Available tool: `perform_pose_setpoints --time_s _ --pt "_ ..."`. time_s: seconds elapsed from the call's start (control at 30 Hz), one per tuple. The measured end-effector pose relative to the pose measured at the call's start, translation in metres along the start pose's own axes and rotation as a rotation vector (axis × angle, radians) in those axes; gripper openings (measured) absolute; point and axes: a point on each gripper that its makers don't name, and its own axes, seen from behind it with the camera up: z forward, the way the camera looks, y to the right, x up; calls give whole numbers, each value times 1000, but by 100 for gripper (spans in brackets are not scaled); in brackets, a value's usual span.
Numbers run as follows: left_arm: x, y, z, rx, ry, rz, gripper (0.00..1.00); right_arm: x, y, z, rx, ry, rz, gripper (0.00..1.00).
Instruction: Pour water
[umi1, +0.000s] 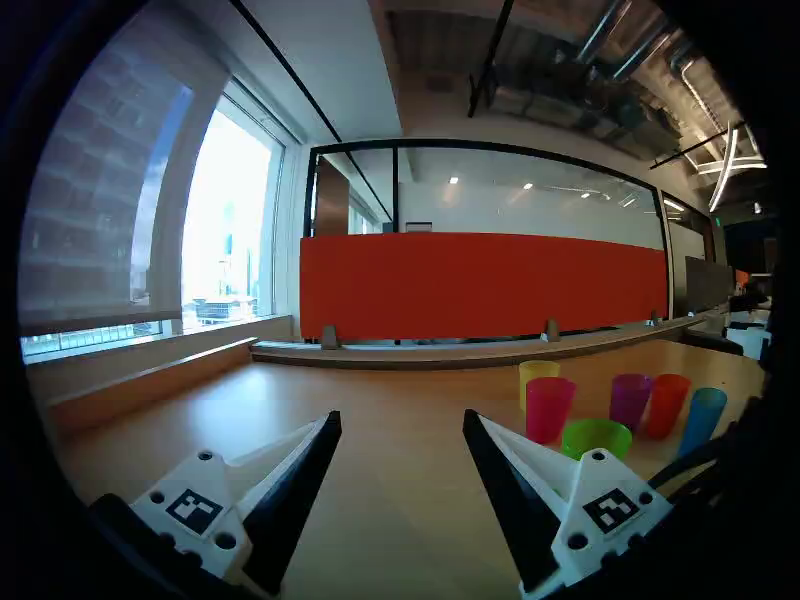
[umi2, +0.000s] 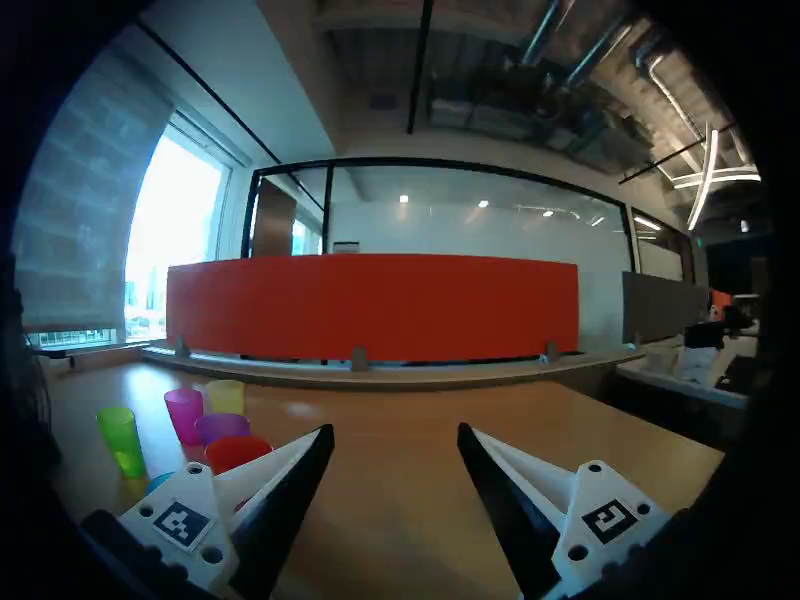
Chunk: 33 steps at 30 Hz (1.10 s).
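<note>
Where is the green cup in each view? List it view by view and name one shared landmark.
Left gripper view: green cup lower right, in front of the pink cup.
Right gripper view: green cup far left, left of the pink cup.
Shared landmark: the red partition across the background.

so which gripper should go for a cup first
Close call, probably right: the right gripper, open, has the red cup just beside its fingertip; the left gripper, also open, has the green cup off to the side of its finger.
</note>
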Motion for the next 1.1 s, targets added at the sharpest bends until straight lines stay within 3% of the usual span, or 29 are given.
perform_pose_setpoints --time_s 0.27,0.57,1.1 --pt "0 0 1 0 0 0 90 -2 3 0 -19 -12 -17 96" --pt "0 1 1 0 0 0 90 -3 5 -1 -12 -14 11 96" --pt "0 0 1 0 0 0 90 -10 -6 1 8 -26 -38 96"
